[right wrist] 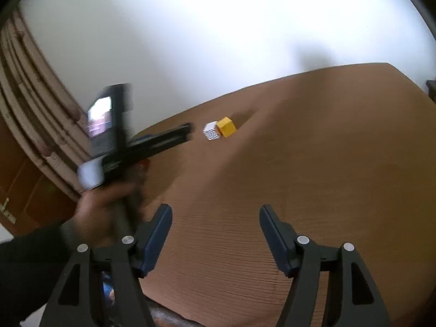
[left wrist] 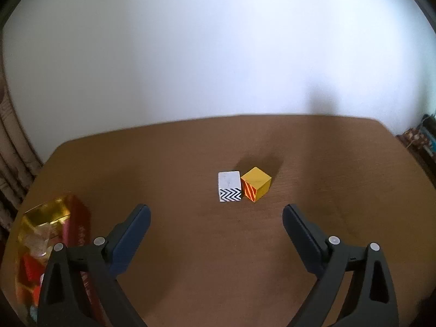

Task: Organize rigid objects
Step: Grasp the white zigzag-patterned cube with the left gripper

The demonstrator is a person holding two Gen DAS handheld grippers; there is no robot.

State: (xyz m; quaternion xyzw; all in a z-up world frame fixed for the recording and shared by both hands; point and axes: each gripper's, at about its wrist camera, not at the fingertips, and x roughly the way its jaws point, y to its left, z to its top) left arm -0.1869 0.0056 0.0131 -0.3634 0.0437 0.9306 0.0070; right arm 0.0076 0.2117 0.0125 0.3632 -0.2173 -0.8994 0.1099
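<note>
in the left wrist view, the left gripper (left wrist: 216, 212) is seen with its jaws spread wide and empty above the brown wooden table (left wrist: 190, 259), short of a white cube with a black zigzag face (left wrist: 229, 186) that touches a yellow cube with an orange striped face (left wrist: 256, 184), while a red and gold box (left wrist: 51, 245) is seen at the table's left edge. in the right wrist view, the right gripper (right wrist: 215, 215) is likewise held released and empty over the table's near part, both cubes lying well ahead by the far edge, and the blurred left gripper is seen in a hand (right wrist: 106, 207) to the left.

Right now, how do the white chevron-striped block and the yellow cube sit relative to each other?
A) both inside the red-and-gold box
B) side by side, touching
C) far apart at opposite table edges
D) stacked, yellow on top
B: the white chevron-striped block and the yellow cube rest side by side on the brown table, edges meeting.
</note>
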